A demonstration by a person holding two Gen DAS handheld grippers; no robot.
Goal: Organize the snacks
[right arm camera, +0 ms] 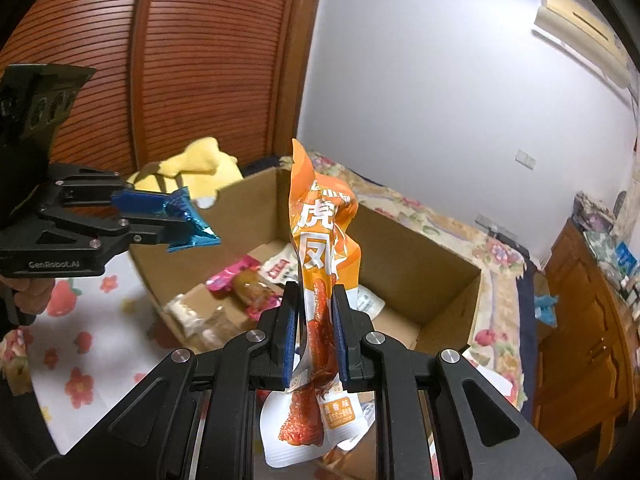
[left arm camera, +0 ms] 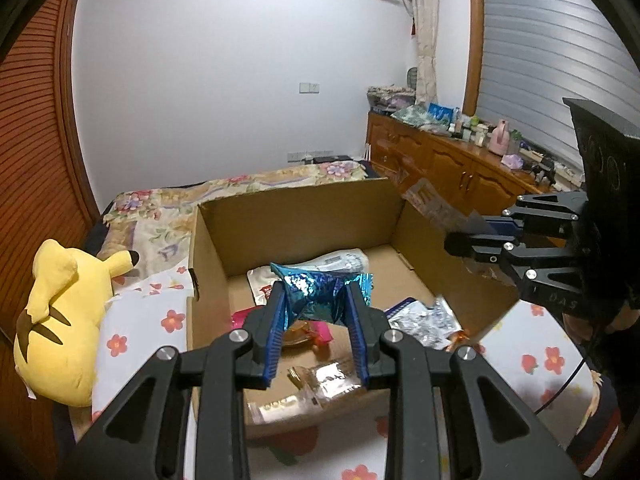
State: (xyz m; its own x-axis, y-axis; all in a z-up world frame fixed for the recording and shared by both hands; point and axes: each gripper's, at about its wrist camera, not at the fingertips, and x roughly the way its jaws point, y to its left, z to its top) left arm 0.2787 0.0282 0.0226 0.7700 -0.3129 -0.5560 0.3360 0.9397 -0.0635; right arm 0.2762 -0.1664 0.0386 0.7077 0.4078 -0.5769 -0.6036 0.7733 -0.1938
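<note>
My left gripper [left arm camera: 316,300] is shut on a shiny blue foil snack packet [left arm camera: 320,294], held above an open cardboard box [left arm camera: 296,208]; from the right wrist view the same gripper [right arm camera: 170,222] and blue packet [right arm camera: 192,224] hang at the left. My right gripper [right arm camera: 314,304] is shut on a tall orange and white snack pouch [right arm camera: 320,240], also over the box [right arm camera: 404,256]. In the left wrist view the right gripper [left arm camera: 454,240] shows at the right edge with the blurred pouch [left arm camera: 432,200] sticking out. Several loose packets [left arm camera: 424,320] lie on the box floor.
The box sits on a bed with a flowered sheet [left arm camera: 132,324]. A yellow plush toy [left arm camera: 60,320] lies left of the box. A wooden cabinet [left arm camera: 452,160] crowded with small items stands behind on the right, and a slatted wooden door [right arm camera: 200,60] is on the left.
</note>
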